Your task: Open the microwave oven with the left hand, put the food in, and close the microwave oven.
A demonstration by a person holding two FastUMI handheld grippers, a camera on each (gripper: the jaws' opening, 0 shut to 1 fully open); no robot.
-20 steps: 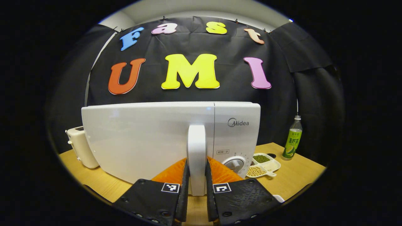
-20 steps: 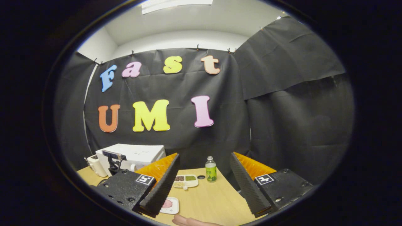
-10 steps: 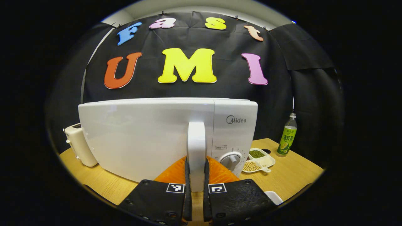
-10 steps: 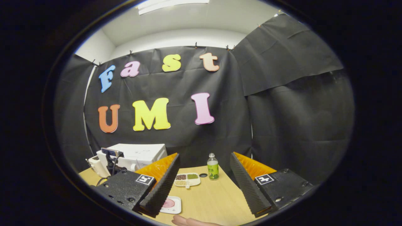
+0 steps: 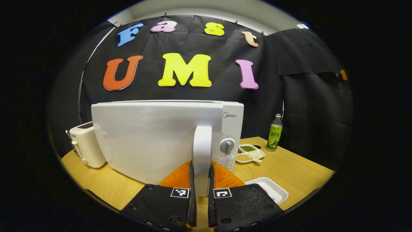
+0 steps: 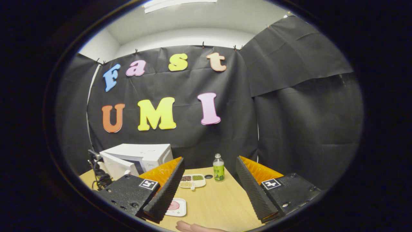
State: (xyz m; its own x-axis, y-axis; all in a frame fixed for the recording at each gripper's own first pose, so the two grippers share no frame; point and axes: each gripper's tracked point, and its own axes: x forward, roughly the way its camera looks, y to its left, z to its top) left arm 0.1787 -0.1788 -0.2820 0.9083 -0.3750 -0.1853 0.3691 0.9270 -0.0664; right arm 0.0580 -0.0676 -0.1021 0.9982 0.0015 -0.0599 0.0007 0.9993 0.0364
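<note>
Counter: pale wood counter [image 5: 289,170] under black cloth booth walls.
Microwave oven: white microwave oven [image 5: 232,129] stands toward the counter's left; its door [image 5: 151,135] is swung partly ajar, a gap showing at the control side.
Handle: upright white handle [image 5: 202,158] on the door.
Left claw: left claw [image 5: 201,180] clenched on the handle, both fingers pressing its sides.
Food: white tray of food [image 6: 175,206] lies on the counter near the front edge.
Right claw: right claw [image 6: 209,187] released, jaws wide apart, above the counter.
Around: toaster [image 5: 85,145] left of the oven; divided bean dish [image 5: 249,153] and green bottle [image 5: 274,137] to its right.
</note>
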